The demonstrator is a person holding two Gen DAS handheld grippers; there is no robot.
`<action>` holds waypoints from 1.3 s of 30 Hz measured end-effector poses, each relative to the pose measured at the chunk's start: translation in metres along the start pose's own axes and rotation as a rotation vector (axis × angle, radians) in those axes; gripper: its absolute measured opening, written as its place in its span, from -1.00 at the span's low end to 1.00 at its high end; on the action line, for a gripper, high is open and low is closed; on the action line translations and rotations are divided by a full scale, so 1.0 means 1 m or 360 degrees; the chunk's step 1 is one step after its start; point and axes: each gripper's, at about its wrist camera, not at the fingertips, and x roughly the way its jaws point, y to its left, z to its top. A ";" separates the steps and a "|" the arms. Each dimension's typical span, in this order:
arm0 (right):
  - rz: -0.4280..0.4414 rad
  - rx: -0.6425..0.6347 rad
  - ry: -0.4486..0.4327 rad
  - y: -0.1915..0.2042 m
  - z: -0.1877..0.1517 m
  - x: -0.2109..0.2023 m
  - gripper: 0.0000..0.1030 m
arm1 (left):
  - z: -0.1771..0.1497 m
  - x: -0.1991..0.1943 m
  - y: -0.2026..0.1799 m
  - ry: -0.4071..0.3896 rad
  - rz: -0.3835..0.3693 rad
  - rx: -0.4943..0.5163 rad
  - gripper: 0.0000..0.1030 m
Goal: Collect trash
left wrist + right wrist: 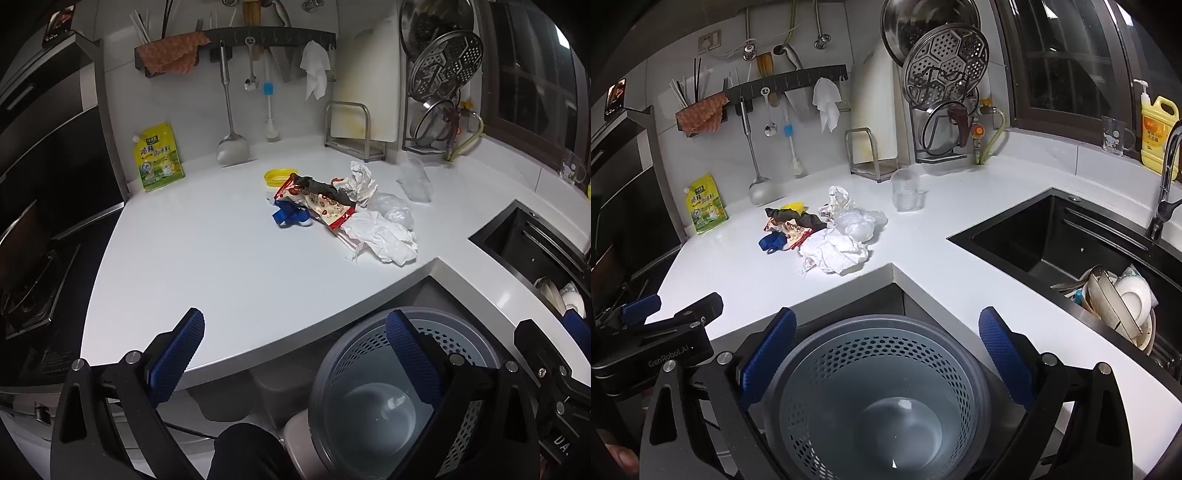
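Note:
A heap of trash lies on the white counter (207, 266): crumpled white paper (384, 236) (834, 253), a red snack wrapper (325, 206) (792, 229), a blue plastic piece (288, 216) (772, 242), a clear plastic bag (395, 210) (858, 225) and a yellow lid (277, 175) (794, 205). A grey perforated bin (391, 398) (879, 398) stands on the floor below the counter's corner. My left gripper (295, 354) hangs open over the counter's front edge, well short of the heap. My right gripper (886, 354) is open above the bin, nothing between its fingers.
A clear cup (905, 190) stands behind the heap. A yellow seasoning pouch (158, 157) leans on the wall. The black sink (1071, 243) with dishes (1119, 299) is to the right, the stove (33, 280) to the left. Racks, utensils and a cutting board line the back wall.

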 end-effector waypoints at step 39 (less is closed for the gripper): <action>-0.0007 -0.0020 -0.0035 0.000 0.008 -0.024 0.84 | -0.003 -0.011 0.002 -0.0031 -0.0002 -0.0006 0.88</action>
